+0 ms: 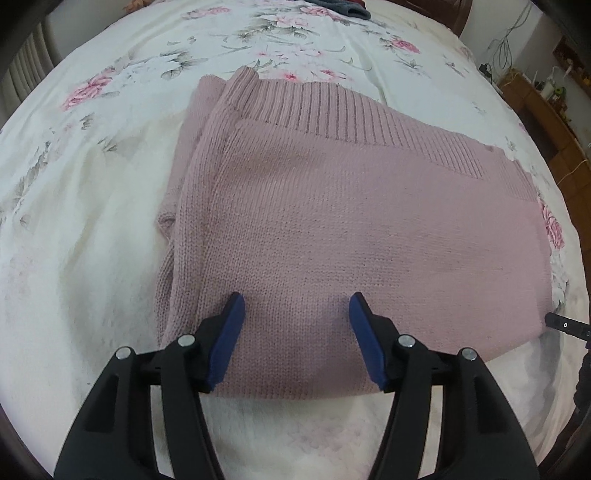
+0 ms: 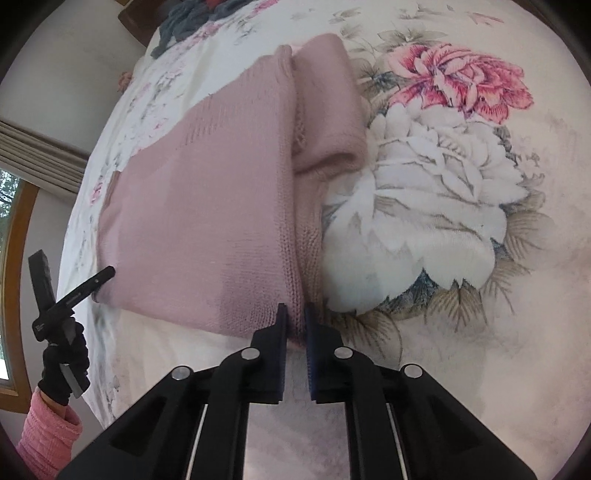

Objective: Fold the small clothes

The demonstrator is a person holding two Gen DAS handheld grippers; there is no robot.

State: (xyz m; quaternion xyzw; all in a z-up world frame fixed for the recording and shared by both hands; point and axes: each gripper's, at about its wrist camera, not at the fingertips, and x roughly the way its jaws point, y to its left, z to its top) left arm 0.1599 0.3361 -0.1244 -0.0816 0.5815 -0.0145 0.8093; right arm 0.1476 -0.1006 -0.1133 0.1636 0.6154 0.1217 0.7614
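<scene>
A pink knit sweater (image 1: 332, 229), already folded to a rectangle, lies mid-frame on a floral bedsheet (image 1: 110, 110). The left gripper (image 1: 297, 332) hovers wide open over its near edge, holding nothing. The right gripper (image 2: 295, 332) is nearly closed on the sweater's near corner. This looks like a late fold; next calls for the left jaws to pinch the edge before lifting together. Dark clothes (image 2: 184, 18) sit upper left; a window (image 2: 11, 258) shows at left.

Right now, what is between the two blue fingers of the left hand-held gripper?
In the left wrist view, only the pink sweater shows between the open left hand-held gripper's fingers, lying on the flowery bedspread.
</scene>
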